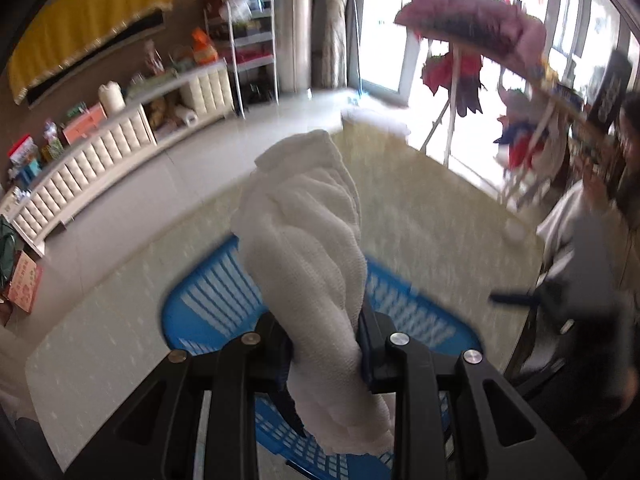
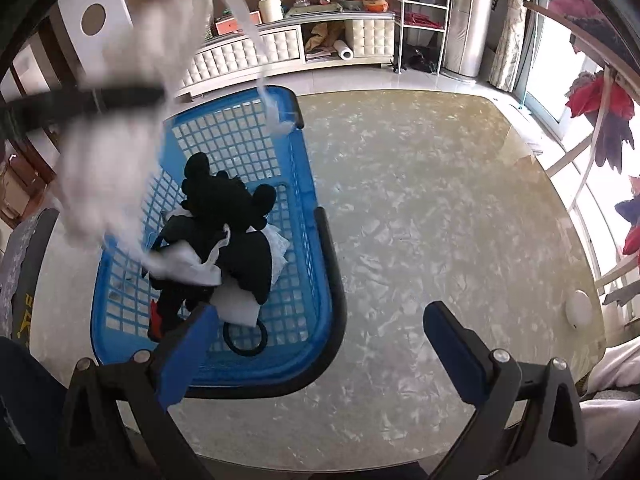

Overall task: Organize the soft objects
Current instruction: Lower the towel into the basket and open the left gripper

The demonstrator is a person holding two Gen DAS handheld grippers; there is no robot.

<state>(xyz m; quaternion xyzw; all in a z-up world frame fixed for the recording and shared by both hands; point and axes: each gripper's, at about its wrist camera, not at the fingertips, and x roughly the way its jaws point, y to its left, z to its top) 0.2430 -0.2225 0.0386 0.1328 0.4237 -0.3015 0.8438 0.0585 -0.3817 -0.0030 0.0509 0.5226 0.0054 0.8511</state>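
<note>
My left gripper is shut on a white towel and holds it above the blue plastic basket. In the right wrist view the same towel shows blurred over the basket's left side, with the basket on the marbled table. A black plush toy and white cloths lie inside the basket. My right gripper is open and empty, above the table by the basket's near right corner.
The marbled table extends right of the basket, with a small white round object near its right edge. A black ring lies in the basket. A drying rack with clothes stands by the window. A white cabinet lines the far wall.
</note>
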